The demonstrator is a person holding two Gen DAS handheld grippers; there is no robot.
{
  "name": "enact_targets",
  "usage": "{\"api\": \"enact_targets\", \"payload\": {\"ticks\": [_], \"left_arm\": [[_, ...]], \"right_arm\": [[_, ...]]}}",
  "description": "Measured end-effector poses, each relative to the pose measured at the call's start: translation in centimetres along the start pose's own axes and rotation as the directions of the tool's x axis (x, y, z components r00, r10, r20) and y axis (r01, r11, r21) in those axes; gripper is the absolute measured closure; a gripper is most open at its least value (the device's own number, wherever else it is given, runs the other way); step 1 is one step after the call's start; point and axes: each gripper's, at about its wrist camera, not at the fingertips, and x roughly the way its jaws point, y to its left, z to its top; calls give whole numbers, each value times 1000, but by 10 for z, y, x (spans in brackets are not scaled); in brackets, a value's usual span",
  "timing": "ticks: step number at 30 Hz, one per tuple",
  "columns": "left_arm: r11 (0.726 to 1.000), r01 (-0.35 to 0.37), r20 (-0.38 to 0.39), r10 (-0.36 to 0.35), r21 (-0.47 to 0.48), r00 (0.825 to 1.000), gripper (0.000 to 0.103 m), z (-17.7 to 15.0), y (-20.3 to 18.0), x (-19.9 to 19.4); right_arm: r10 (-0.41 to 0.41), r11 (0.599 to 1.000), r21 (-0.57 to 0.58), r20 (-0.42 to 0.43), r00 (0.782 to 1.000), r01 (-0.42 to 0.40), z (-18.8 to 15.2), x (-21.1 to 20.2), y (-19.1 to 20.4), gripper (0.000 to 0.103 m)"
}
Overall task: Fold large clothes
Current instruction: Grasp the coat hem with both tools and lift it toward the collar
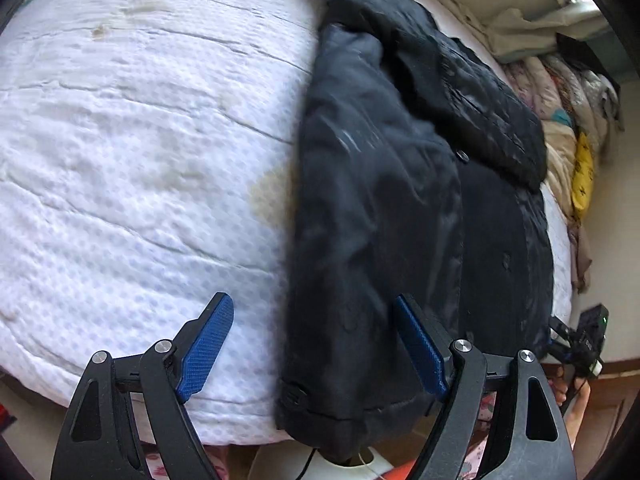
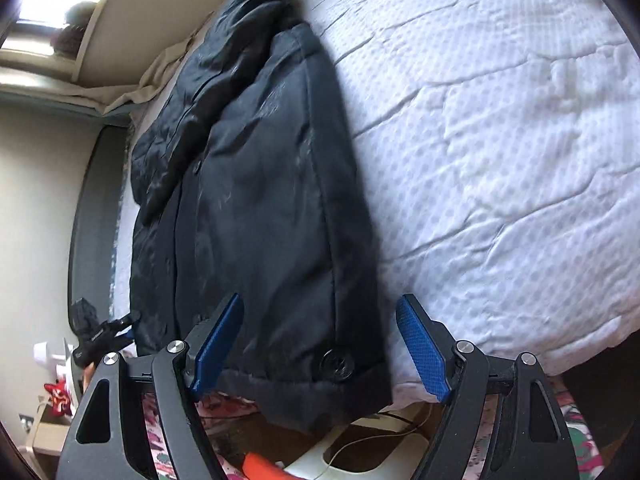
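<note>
While the black coat (image 1: 400, 200) lies lengthwise on the white bed (image 1: 120, 160), hem overhanging the near edge, left tool (image 1: 312, 344) and right tool (image 2: 320, 344) hover empty and spread, likely needing next a hem grasp for folding.

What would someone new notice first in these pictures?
A big black coat lies lengthwise on a white quilted mattress, its hem hanging over the near edge. The open left tool hovers over that hem, and the open right tool does likewise, neither gripping the cloth.
</note>
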Motion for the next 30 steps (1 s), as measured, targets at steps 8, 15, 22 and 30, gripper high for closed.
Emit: {"api": "enact_targets", "payload": {"ticks": [8,15,22,30], "left_arm": [[979,199,-48,-201,-34,979,77,-16,-1,10],[980,198,17,-199,34,980,83,-29,-25,-28],[974,211,29,-214,86,976,83,-57,-40,-70],[956,295,13,-294,-7,956,83,-73,-20,-84]], "right_arm": [[144,990,7,-86,986,-144,-3,12,4,84],[188,977,-97,-4,982,-188,-8,-13,30,91],[231,965,-133,28,973,-225,-35,-63,35,91],[288,950,-137,44,957,-280,-64,-102,37,91]]}}
